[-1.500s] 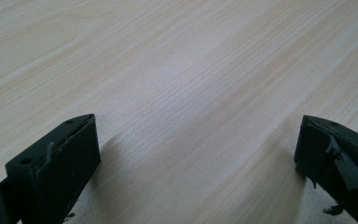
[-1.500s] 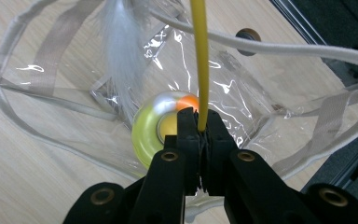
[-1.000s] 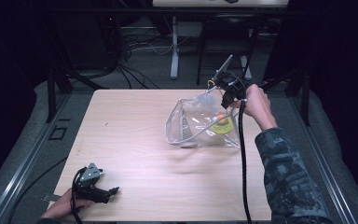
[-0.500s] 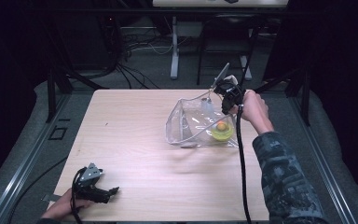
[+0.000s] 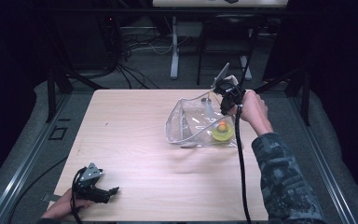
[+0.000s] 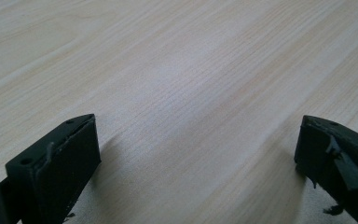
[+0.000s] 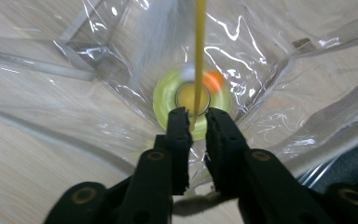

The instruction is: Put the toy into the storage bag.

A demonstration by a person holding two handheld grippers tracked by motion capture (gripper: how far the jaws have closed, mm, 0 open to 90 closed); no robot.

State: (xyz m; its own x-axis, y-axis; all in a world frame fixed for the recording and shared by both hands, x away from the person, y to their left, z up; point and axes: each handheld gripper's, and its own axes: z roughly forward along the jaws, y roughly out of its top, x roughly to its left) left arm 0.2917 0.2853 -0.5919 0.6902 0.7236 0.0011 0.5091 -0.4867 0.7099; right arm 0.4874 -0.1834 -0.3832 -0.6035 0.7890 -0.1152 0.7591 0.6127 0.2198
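- Right gripper [image 5: 224, 95] found at the far right of the table [image 5: 135, 130], held over the upper edge of a clear bag [image 5: 191, 126].
- Jaws seen in the right gripper view [image 7: 196, 122] standing a narrow gap apart, having just been opening; a thin yellow stick [image 7: 198, 56] running down into that gap, end at the pad tips.
- Could not tell whether the pads pressed on the stick — a sliver of space visible on either side, so recorded as parted rather than clamped.
- Bag lying on the table's right half, crumpled, mouth toward the gripper, film glinting.
- Inside the bag: a yellow-green disc [image 7: 191, 100] with a pale centre, flat on the bottom; an orange ball [image 7: 212, 80] at its rim, touching or just above it.
- Same disc [image 5: 223, 133] and ball [image 5: 222, 126] noted in the high view, near the bag's right end, close to the right hand [image 5: 254, 109].
- Black cable [image 5: 240, 172] trailing from the right gripper down along the sleeve [image 5: 284, 182].
- Left gripper [image 5: 103, 192] resting at the near left corner of the table, well apart from the bag, in the left hand [image 5: 65, 209].
- Left jaws standing wide in the left gripper view [image 6: 196, 154] — nothing between them but bare wood.
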